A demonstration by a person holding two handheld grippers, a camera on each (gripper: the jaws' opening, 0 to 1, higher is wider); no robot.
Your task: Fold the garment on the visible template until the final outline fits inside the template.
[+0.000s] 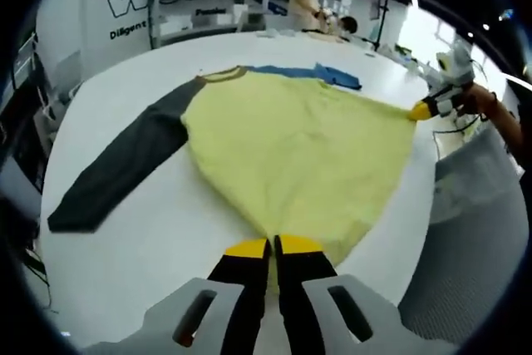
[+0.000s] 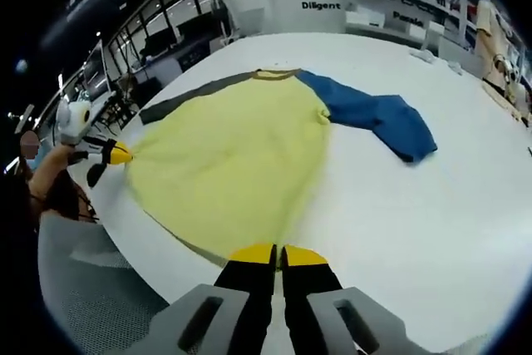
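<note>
Yellow raglan shirt [image 1: 299,155] lies spread flat on the white counter [image 1: 150,239], gray sleeve [image 1: 116,168] out left, blue sleeve [image 2: 374,118] right. Both tools, left tool [image 1: 273,245] and right tool [image 2: 278,253], are pinched tight on its near hem corners.

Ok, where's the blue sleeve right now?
The blue sleeve lies flat on the white table, right of the yellow body in the right gripper view.
</note>
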